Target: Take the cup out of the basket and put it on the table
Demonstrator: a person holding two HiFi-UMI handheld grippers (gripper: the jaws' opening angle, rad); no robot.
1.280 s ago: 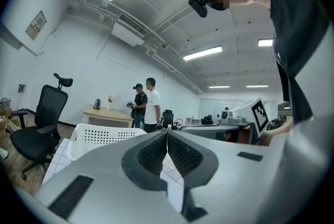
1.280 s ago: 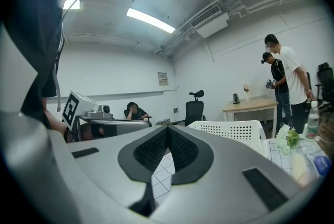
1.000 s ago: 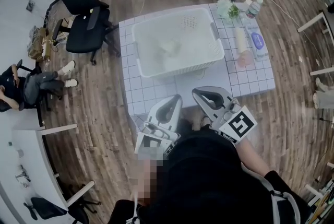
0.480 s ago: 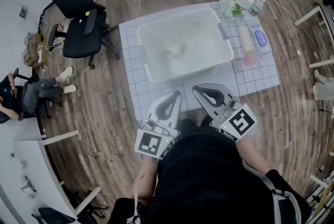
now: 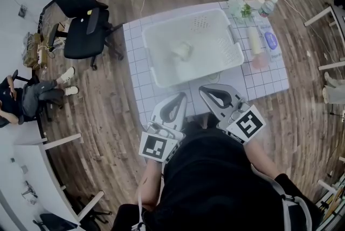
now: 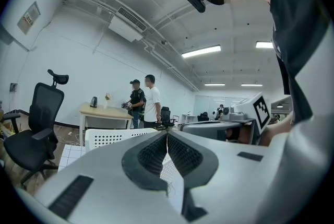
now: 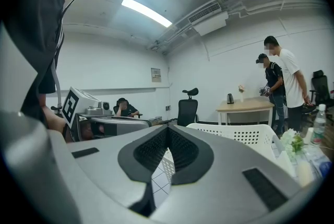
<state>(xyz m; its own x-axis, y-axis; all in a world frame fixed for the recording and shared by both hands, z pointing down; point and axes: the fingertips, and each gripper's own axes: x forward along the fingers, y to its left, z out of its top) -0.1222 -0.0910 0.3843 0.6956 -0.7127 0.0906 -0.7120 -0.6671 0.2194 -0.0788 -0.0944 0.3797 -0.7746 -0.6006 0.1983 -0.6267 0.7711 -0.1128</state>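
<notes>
A white plastic basket (image 5: 226, 60) stands on the white gridded table (image 5: 135, 74); a pale cup (image 5: 182, 50) lies inside it near the middle. Both grippers hover at the table's near edge, short of the basket. My left gripper (image 5: 180, 96) has its jaws closed tip to tip with nothing between them. My right gripper (image 5: 204, 90) is likewise shut and empty. In the left gripper view the gripper (image 6: 167, 133) points level at the basket's perforated wall (image 6: 112, 136). The right gripper view shows its closed tips (image 7: 167, 128) in front of the same basket (image 7: 242, 134).
On the table's right side lie a water bottle (image 5: 268, 6), a small plant (image 5: 239, 9), a pale tube (image 5: 253, 40) and a blue-labelled packet (image 5: 270, 41). A black office chair (image 5: 81, 14) stands left of the table. Two people (image 6: 145, 100) stand by a far wooden desk; another person (image 5: 21, 96) sits at far left.
The head view has shifted slightly, so the table and basket sit a little higher and to the right. Both grippers stay shut near the table's front edge.
</notes>
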